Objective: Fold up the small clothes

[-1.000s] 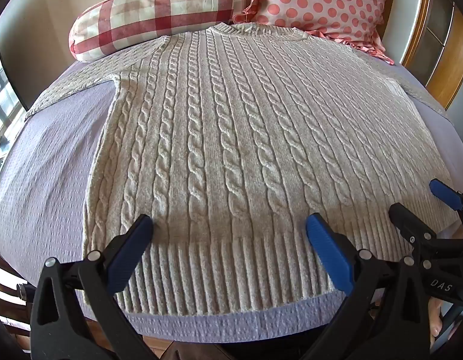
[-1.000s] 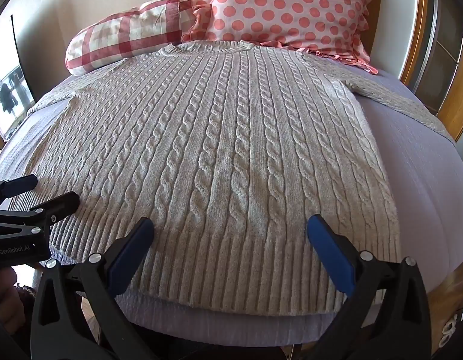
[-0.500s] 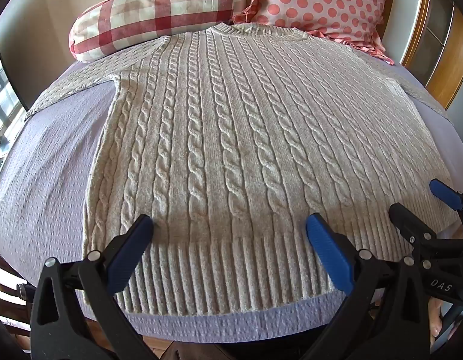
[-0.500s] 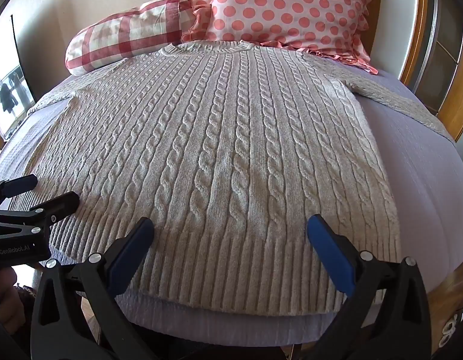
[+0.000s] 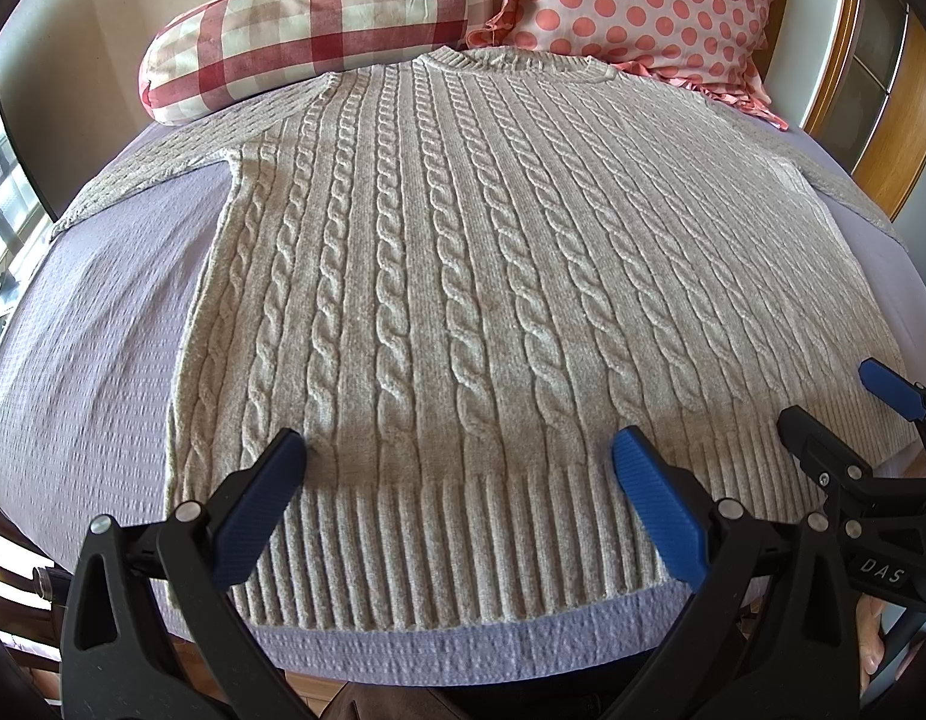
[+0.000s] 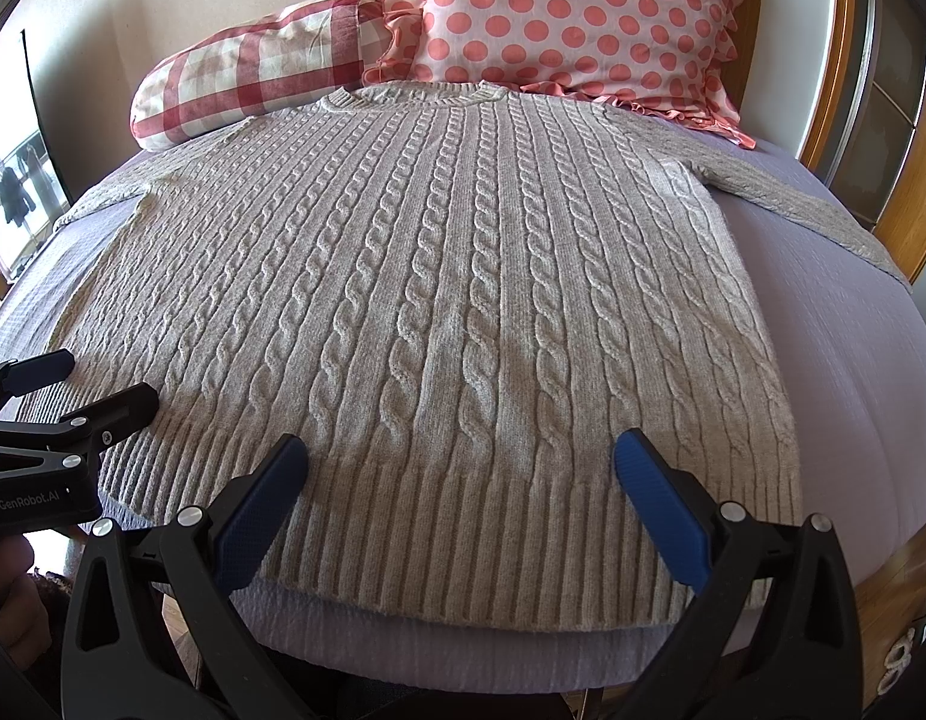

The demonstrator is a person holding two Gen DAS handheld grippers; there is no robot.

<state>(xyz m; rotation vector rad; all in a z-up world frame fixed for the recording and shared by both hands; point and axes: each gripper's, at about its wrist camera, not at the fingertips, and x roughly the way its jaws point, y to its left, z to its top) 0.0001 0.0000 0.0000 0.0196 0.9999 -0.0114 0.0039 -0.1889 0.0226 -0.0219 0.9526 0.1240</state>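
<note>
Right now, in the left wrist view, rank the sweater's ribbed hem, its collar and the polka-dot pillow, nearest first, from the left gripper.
1. Ribbed hem, right under the left gripper.
2. Collar, at the sweater's far end.
3. Polka-dot pillow, behind the collar, right.

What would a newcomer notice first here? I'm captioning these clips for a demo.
The grey cable-knit sweater dominates, spread flat across the lilac bedspread with its sleeves out. Behind its collar lie a red checked bolster and a pink polka-dot pillow. Nearest, the left tongs and right tongs gape over the ribbed hem.
</note>
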